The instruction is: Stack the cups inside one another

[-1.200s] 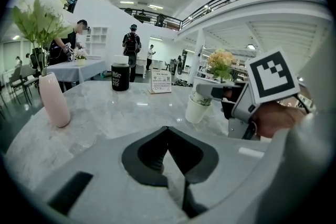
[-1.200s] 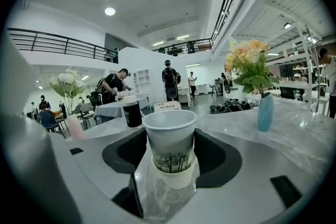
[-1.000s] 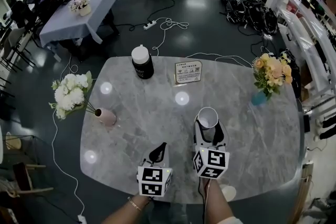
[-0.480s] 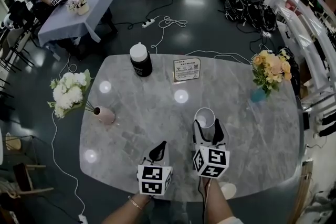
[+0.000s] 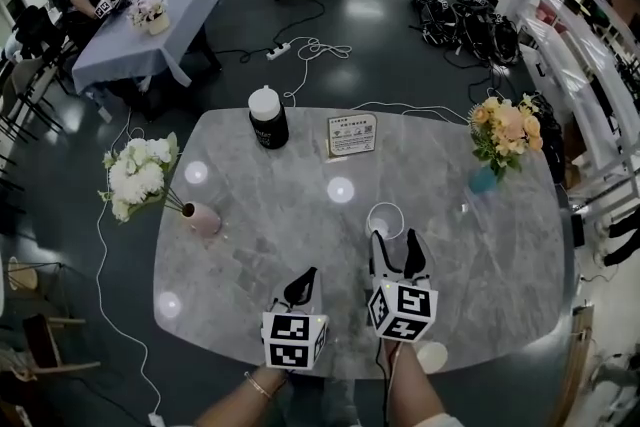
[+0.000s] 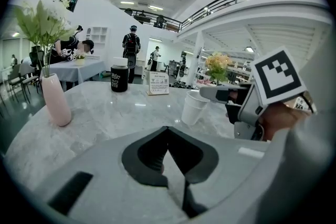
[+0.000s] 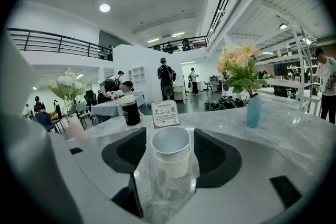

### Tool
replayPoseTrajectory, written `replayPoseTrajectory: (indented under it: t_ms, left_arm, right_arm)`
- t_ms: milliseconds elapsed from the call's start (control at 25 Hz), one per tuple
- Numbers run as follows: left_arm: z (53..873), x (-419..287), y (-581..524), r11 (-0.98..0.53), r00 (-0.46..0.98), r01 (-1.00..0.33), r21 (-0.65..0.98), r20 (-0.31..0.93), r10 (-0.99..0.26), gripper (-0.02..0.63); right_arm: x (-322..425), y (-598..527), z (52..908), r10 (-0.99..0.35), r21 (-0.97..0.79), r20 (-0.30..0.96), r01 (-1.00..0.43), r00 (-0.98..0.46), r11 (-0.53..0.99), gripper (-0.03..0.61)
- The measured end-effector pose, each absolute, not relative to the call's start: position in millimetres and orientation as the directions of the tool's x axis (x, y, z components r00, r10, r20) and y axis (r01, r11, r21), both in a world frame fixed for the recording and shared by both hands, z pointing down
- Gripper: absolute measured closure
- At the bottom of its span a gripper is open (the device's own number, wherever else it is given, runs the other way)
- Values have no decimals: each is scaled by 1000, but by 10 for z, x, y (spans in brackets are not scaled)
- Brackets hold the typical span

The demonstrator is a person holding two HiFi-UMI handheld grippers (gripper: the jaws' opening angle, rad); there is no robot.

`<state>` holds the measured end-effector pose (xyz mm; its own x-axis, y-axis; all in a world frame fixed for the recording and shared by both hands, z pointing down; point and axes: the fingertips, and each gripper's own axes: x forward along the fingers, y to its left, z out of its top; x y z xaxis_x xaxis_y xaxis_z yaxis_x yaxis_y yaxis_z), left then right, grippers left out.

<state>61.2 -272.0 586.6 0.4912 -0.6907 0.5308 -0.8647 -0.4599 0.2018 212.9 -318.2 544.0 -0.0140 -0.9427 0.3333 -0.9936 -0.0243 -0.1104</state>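
Note:
Two white paper cups, one nested in the other [image 5: 385,219], stand upright on the grey marble table [image 5: 250,245] just beyond my right gripper [image 5: 395,245]. In the right gripper view the stacked cups [image 7: 171,155] sit between the two dark jaws of that gripper [image 7: 170,136], which is open, with a thin gap on each side. My left gripper [image 5: 303,283] rests lower left of the cups, shut with nothing in it [image 6: 168,128]. The left gripper view shows the cups [image 6: 194,107] off to the right, at the tip of the right gripper's finger.
At the table's far side stand a black canister with a white lid [image 5: 268,118] and a small sign card [image 5: 352,134]. A pink vase of white flowers [image 5: 203,220] is at the left, a blue vase of orange flowers [image 5: 490,180] at the right.
The cups were held up in the right gripper; they have come down onto the table, and the jaws now stand apart from them and slightly drawn back. The left gripper has stayed still.

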Motion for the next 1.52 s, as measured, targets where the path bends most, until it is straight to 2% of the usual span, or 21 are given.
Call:
replayPoseTrajectory:
  t_ms: [440, 520, 600, 920, 1240, 1520]
  left_arm:
    - [5565, 631, -2509, -487, 516, -851, 199, 492, -701, 617]
    - [5493, 627, -2459, -493, 522, -847, 198, 483, -703, 617]
    - [5425, 622, -2402, -499, 527, -844, 198, 476, -704, 616]
    - [5201, 595, -2125, -534, 563, -821, 202, 444, -697, 617]
    - [4991, 471, -1810, -569, 585, -803, 175, 410, -700, 617]
    - [4866, 441, -1647, -578, 614, -787, 215, 366, -700, 617]
  right_arm:
    - [2079, -2839, 5043, -959, -108, 283, -994, -21, -10, 326]
    - [2059, -2749, 4950, -963, -100, 269, -995, -12, -15, 364]
    - [2040, -2651, 4859, -967, -90, 254, -996, 2, -25, 428]
    - [1936, -2200, 4701, -968, -96, 249, -994, 26, -51, 541]
    - [1761, -1562, 4759, -951, -139, 310, -989, 13, -59, 558]
    - [1746, -1188, 4809, -947, -139, 318, -986, 42, -90, 558]
